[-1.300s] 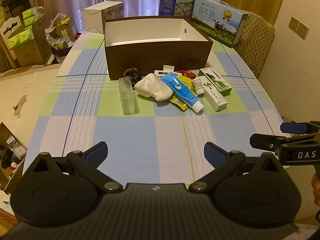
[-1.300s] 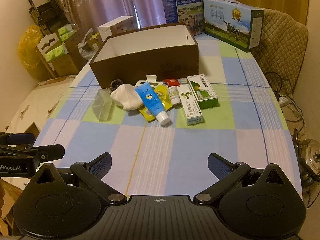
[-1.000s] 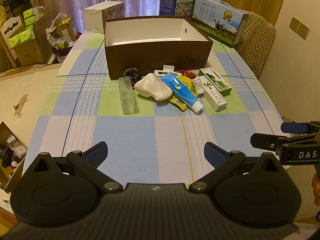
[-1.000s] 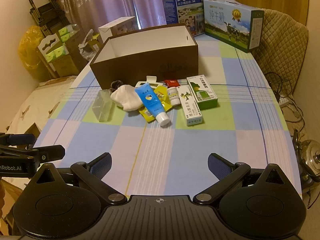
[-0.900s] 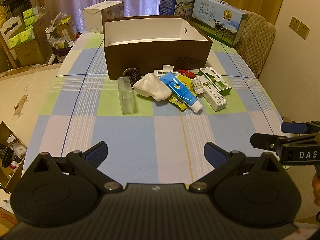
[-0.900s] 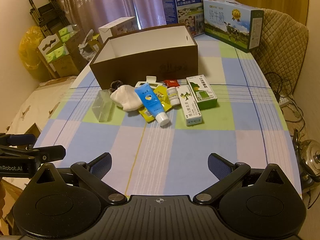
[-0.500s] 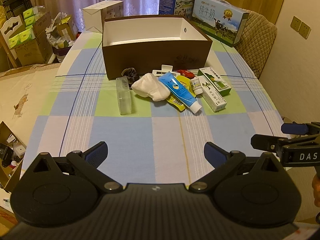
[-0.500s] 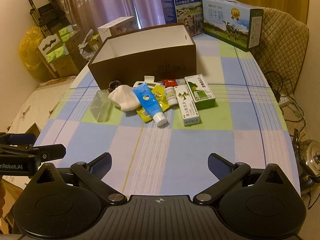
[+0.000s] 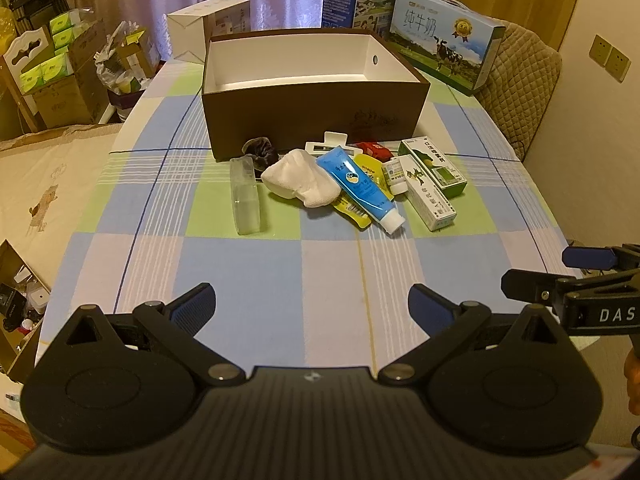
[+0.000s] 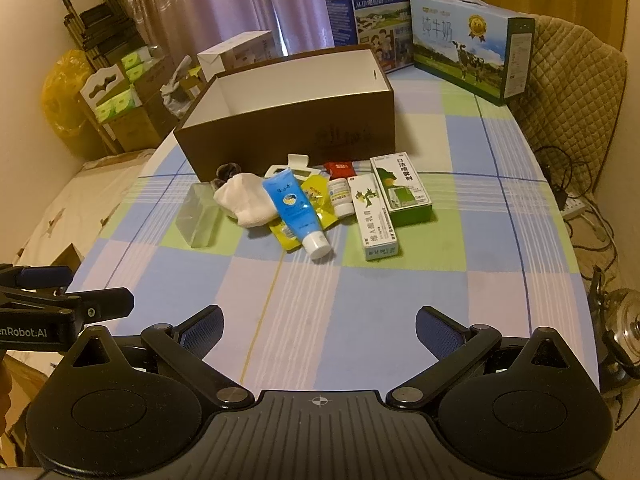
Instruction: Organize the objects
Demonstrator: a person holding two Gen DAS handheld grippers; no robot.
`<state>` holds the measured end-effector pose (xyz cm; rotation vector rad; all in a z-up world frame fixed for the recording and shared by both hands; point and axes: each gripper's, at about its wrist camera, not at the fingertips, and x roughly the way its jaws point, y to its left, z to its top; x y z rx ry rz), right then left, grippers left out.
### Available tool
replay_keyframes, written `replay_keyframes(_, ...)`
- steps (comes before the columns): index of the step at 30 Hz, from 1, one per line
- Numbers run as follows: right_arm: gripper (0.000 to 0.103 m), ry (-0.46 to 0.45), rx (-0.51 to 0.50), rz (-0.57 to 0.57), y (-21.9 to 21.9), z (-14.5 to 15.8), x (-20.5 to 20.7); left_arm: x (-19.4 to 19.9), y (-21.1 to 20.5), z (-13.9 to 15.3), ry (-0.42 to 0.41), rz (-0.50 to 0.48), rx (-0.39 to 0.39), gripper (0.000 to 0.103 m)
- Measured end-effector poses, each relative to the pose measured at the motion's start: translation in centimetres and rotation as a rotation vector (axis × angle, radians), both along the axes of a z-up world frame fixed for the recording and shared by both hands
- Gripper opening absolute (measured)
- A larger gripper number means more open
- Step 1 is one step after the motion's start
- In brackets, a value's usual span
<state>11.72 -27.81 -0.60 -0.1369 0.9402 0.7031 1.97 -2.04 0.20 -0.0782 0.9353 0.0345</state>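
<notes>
An open brown box (image 9: 312, 120) (image 10: 288, 128) with a white inside stands mid-table. In front of it lies a pile: a clear plastic case (image 9: 246, 196) (image 10: 198, 216), a white cloth (image 9: 298, 184) (image 10: 248, 202), a blue tube (image 9: 360, 192) (image 10: 296, 212), a yellow sachet (image 9: 352, 210), a small white bottle (image 9: 394, 174) (image 10: 340, 196), a white carton (image 9: 428, 196) (image 10: 374, 220) and a green carton (image 9: 438, 166) (image 10: 400, 188). My left gripper (image 9: 311, 304) and right gripper (image 10: 319, 322) are both open and empty, near the table's front edge, well short of the pile.
Two milk cartons (image 9: 440, 40) and a white box (image 9: 208, 28) stand behind the brown box. A padded chair (image 9: 520, 92) is at the right, cardboard boxes (image 9: 60, 80) on the floor at the left. The checked tablecloth (image 9: 280, 272) lies between grippers and pile.
Both grippers have drifted slightly, so the pile sits a touch to the left in both views. Nothing was grasped or moved.
</notes>
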Motion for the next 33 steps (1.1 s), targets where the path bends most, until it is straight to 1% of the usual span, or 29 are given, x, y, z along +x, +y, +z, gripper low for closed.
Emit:
replay_keyframes(17,0.100,0.004,0.000,0.033,0.0,-0.6,4.2,3.3,-0.9,-0.3,0.008,0.048,0.007,0.102)
replay_keyframes(26,0.100,0.000,-0.013,0.048,0.0,-1.3,7.7,5.2,-1.0,-0.7,0.018,0.102,0.015,0.102)
replay_keyframes(33,0.100,-0.013,-0.016,0.057,-0.3,-2.2,10.7,6.3,-0.3,-1.3,0.030,0.167,0.032,0.102)
